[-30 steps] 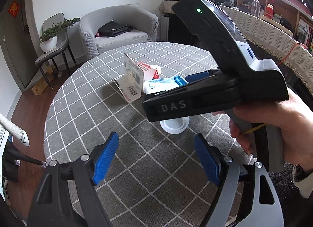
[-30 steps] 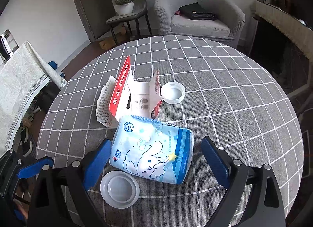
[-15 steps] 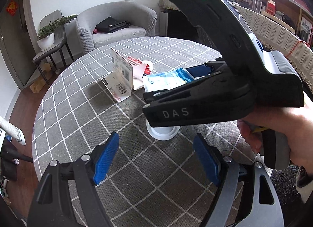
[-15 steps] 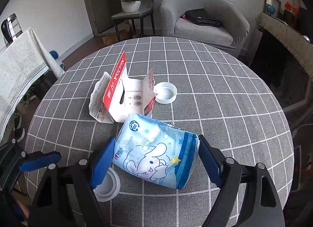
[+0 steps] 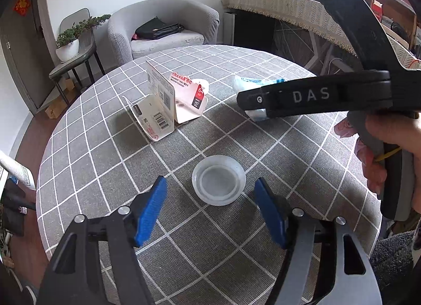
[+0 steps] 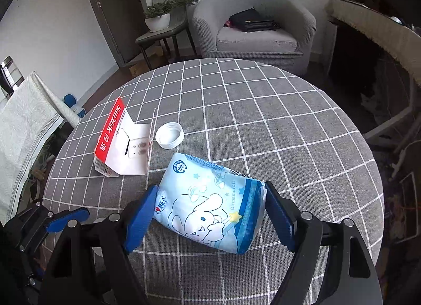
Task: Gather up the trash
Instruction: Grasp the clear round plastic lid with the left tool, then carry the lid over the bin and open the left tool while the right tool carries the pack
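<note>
The blue tissue pack (image 6: 210,201) lay on the checked tablecloth (image 6: 289,126) at about six o'clock on the round table, its long axis running from ten to four o'clock and so slanted across the right gripper (image 6: 210,213). That gripper straddled it: the jaws had just been closing on the pack, and the blue pads sat against or just beside its two ends, though I could not tell that they pressed yet. I judged the pack the right hand's job, being the nearer by far.

The clear plastic lid (image 5: 218,180) lay open side up just ahead of the left gripper (image 5: 210,210), at twelve o'clock from its tips. Those jaws had also just been narrowing but stood apart, touching nothing.

Beyond the pack, at eleven o'clock, stood the torn red-and-white card package (image 6: 122,144), with a white screw cap (image 6: 169,135) just beside it.
</note>
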The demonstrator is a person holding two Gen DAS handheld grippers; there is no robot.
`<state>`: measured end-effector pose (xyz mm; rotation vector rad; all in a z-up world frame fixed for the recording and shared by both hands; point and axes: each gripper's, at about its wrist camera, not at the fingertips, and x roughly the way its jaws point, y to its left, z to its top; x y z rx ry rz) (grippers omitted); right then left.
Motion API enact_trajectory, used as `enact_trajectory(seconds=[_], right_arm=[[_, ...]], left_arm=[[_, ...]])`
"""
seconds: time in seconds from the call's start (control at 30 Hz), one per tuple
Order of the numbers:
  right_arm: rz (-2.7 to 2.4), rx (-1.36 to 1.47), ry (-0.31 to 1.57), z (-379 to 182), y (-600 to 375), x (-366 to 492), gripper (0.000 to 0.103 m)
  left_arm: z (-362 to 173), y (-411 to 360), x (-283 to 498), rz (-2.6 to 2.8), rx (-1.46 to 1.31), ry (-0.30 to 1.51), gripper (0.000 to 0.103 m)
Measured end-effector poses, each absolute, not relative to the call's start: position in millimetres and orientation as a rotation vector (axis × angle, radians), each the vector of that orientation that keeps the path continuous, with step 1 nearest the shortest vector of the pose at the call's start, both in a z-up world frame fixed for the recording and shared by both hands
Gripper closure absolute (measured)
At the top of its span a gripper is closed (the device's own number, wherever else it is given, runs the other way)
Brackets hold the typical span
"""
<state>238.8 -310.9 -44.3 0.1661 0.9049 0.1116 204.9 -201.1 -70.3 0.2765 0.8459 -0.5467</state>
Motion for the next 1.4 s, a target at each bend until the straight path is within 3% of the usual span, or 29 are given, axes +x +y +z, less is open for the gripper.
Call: enact_trajectory(seconds=[0.13, 0.33, 1.03, 1.4], right_arm=[[0.122, 0.209, 0.886, -38, -318, 235, 0.023], [0.154, 0.261, 0.843, -25, -317, 229, 0.023], [0.270, 0.245, 0.810, -3, -258, 242, 0.023], [0.372, 0.205, 0.796, 5, -189, 250, 0.023]], left_arm=[[-71, -205, 208, -0.548, 0.261, 0.843, 0.038], [-70, -206, 209, -0.553, 0.244, 0.835, 0.060], [-50, -141, 204, -0.454, 0.140, 0.816, 0.061], [-42, -62, 205, -0.318, 0.077, 0.791, 0.061]])
